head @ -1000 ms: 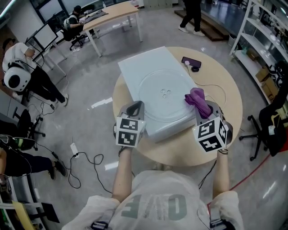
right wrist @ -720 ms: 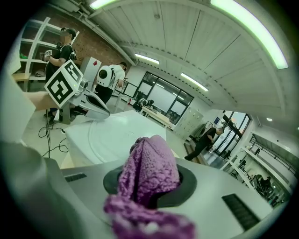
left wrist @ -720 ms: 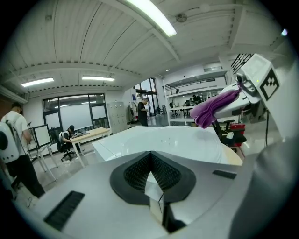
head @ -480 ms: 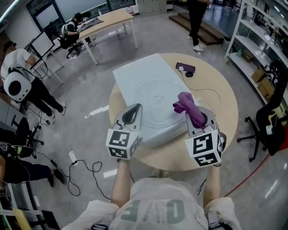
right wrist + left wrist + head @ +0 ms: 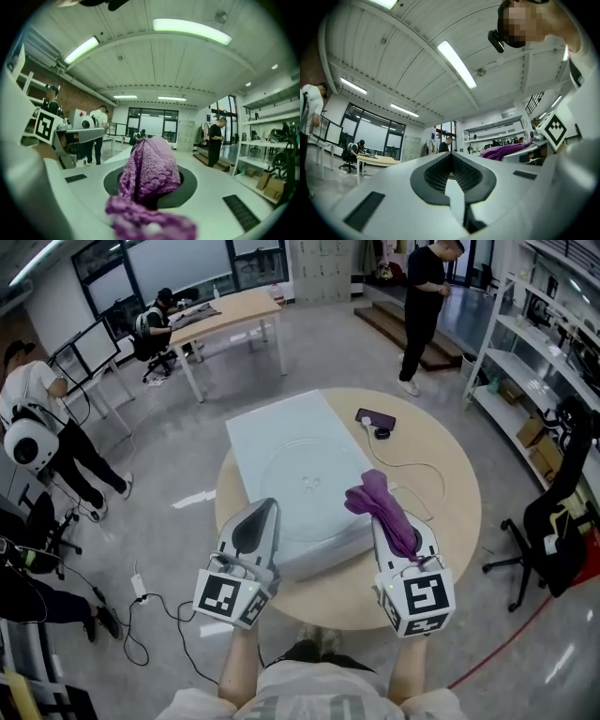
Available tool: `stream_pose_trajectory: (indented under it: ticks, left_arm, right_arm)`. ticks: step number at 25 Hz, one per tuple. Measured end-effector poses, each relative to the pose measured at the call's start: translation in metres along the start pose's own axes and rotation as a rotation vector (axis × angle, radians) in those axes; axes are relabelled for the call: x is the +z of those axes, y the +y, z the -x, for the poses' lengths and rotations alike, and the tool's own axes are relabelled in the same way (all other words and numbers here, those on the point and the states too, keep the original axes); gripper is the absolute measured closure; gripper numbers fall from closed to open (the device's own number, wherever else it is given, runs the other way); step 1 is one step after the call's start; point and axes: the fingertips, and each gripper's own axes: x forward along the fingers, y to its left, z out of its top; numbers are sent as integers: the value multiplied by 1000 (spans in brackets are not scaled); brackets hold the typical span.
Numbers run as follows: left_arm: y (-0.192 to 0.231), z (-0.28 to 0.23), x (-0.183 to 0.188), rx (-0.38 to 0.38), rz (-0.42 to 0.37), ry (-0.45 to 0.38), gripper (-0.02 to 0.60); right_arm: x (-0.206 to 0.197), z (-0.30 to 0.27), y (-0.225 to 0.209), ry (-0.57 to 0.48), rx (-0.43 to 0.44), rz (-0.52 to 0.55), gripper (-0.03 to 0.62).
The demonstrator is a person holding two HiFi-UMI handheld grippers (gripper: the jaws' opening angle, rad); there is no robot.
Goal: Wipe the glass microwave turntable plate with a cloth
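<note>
both grippers have pulled back toward the person and risen off the clear round glass turntable plate (image 5: pixel 309 470), which lies flat on a white rectangular slab (image 5: pixel 262 432) on the round wooden table (image 5: pixel 441 493). right gripper (image 5: pixel 386 529) is clenched on a crumpled purple knitted cloth (image 5: pixel 380 502); left gripper (image 5: pixel 262 510) is closed with nothing in it. likely risks: the cloth bunches loosely and could slip free under a firm wipe, and with nothing steadying the plate it may slide toward the slab's near edge. no readable writing or brand shows, only black-and-white square markers on the gripper cubes.
</note>
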Motion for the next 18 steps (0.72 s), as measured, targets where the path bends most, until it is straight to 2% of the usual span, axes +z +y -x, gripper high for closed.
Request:
stream_pose_trajectory:
  ticks: [4,7,13,18]
  left_arm:
    - [-15,11,2,13,74,-40,580]
    - [-24,31,-2,20,118,-37,580]
    - [-49,89,-1,18,98,-13,580]
    - [-100,181,16,18,86,-28,580]
  right_arm:
    - [-8,19,-1,-43,32,-121,542]
    - [-17,35,5,-34,38,-151,542]
    - [-22,85,32,-42,29,-148,542]
    - [-26,173,78,-57,8,-156,542]
